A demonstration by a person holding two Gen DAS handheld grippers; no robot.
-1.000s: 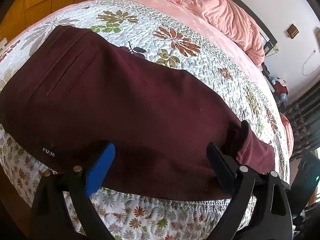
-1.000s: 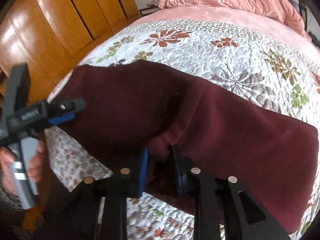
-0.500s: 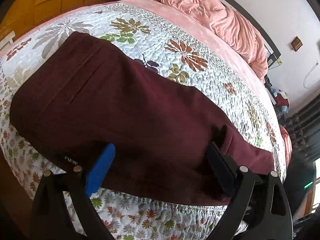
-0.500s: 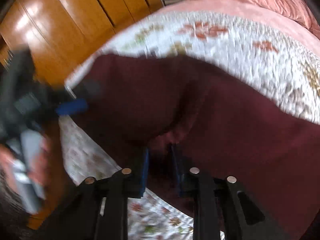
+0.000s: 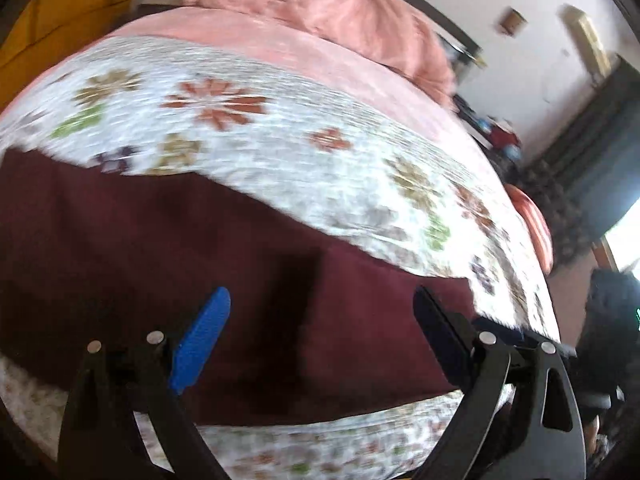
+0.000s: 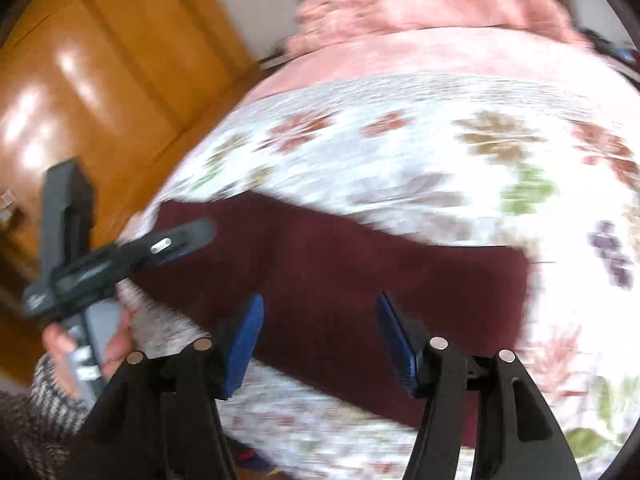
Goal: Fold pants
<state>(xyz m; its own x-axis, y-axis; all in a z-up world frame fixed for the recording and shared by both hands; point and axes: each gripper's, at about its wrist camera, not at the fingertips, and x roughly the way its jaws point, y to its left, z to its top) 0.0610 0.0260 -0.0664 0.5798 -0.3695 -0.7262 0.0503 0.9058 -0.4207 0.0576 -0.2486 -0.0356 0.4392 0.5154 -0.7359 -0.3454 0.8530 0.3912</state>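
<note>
a bed takes up the room, spread with a white floral quilt (image 5: 320, 168), a rumpled pink blanket (image 5: 340, 12) piled at its far end and dark curtains off to the right.

left wrist view: the maroon pants (image 5: 160, 280) lie flat across the near edge of the bed, directly ahead of and beneath the left gripper (image 5: 320, 340). its jaws stand spread wide, with cloth seen between them but no pad pressing on it. a dark crease runs up the cloth just ahead of the gap.

right wrist view: the pants look like a short, thick rectangle, so a fold appears already laid. the right gripper (image 6: 320, 344) hovers over their near edge; its jaws have just been opening and now stand apart with nothing pinched, the cloth lying loose below. the left gripper shows off to the left, held in a hand (image 6: 80, 348) with a knitted sleeve, in front of a wooden wardrobe (image 6: 100, 80).

my reading: this is a release after a fold. the next move likely calls for picking one end of the rectangle with both grippers and carrying it over, or smoothing the top. nothing sits on the pants; the main risk is the bed edge close below the near hem, where cloth could slide off.
</note>
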